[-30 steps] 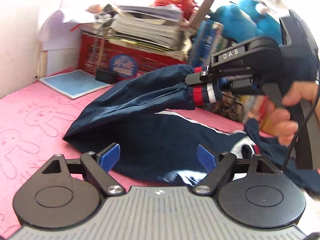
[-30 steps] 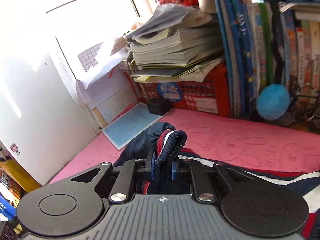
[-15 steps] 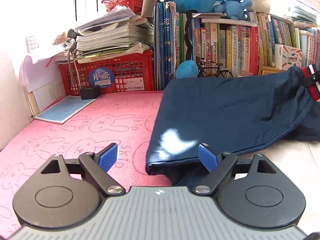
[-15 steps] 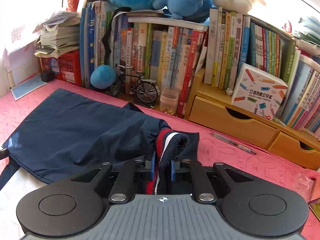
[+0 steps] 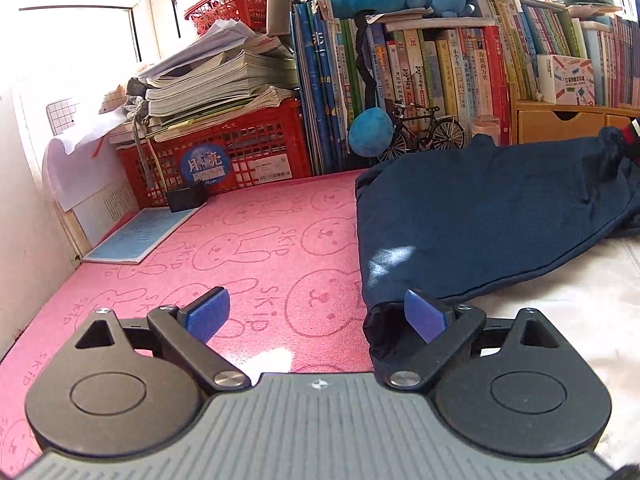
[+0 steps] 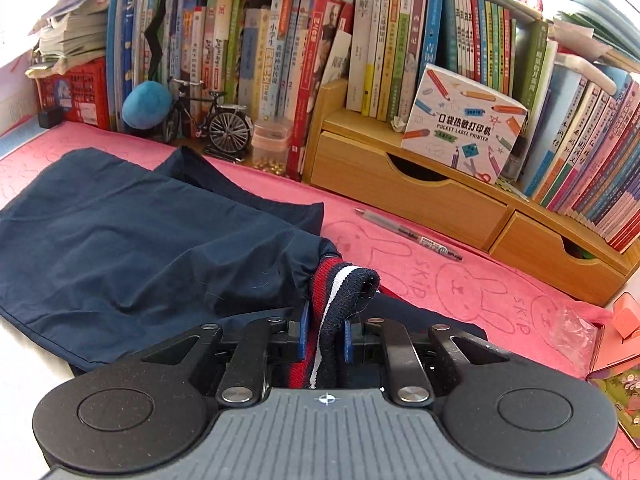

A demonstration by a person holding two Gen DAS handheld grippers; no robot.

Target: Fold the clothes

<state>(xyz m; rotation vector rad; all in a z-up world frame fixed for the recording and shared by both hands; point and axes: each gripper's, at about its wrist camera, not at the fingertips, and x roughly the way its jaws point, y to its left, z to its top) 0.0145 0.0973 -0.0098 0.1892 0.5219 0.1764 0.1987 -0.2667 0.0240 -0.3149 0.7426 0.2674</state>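
Clamping the striped cuff [image 6: 344, 284] in my right gripper [image 6: 324, 336], I keep my left gripper [image 5: 316, 312] spread wide at the navy jacket's [image 5: 480, 216] edge on the pink bunny-print mat [image 5: 248, 248], bookshelves [image 6: 440, 40] along its far edge.

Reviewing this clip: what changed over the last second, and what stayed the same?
The right gripper carried the striped cuff from the left side, by the red crate, across to the right, laying the navy sleeve flat over the garment near the bookshelf. Nothing was grasped or released. The right jaws stay shut on the cuff; the left gripper stays open and empty over the pink mat.
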